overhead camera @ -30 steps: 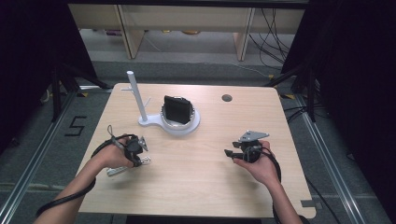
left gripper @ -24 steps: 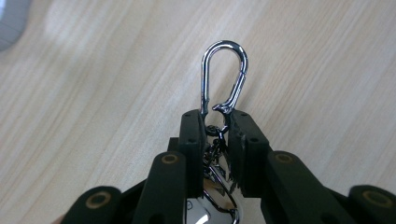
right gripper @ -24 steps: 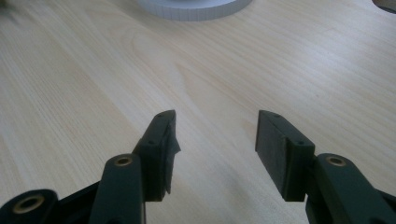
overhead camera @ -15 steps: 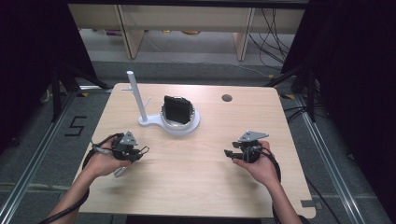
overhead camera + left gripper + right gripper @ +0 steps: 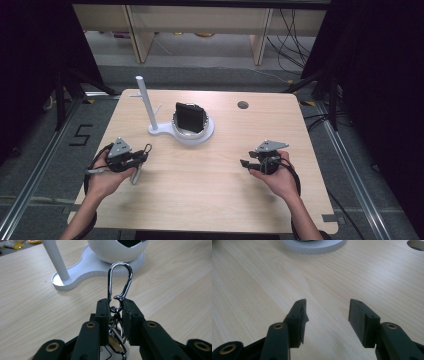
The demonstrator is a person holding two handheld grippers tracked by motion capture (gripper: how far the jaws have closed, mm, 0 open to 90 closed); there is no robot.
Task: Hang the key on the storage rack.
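A silver carabiner (image 5: pixel 120 280) sticks out forward from my left gripper (image 5: pixel 116 305), which is shut on its lower end. A keyring with a white tag (image 5: pixel 106 352) hangs beneath the jaws. In the high view the left gripper (image 5: pixel 137 159) hovers over the table's left part, the tag (image 5: pixel 136 174) dangling below it. Ahead stands a white stand (image 5: pixel 187 134) with an upright post (image 5: pixel 143 100) and a bowl holding a black object (image 5: pixel 189 116). My right gripper (image 5: pixel 245 164) rests low at the right, open, with bare wood between its jaws (image 5: pixel 327 307).
The wooden table (image 5: pixel 215 200) has a round hole (image 5: pixel 243 105) near its far edge. Beyond that edge are wooden shelf legs and cables on the floor. Dark curtains flank both sides.
My left gripper has shifted left with the carabiner keychain still in it. The right gripper has stayed in place.
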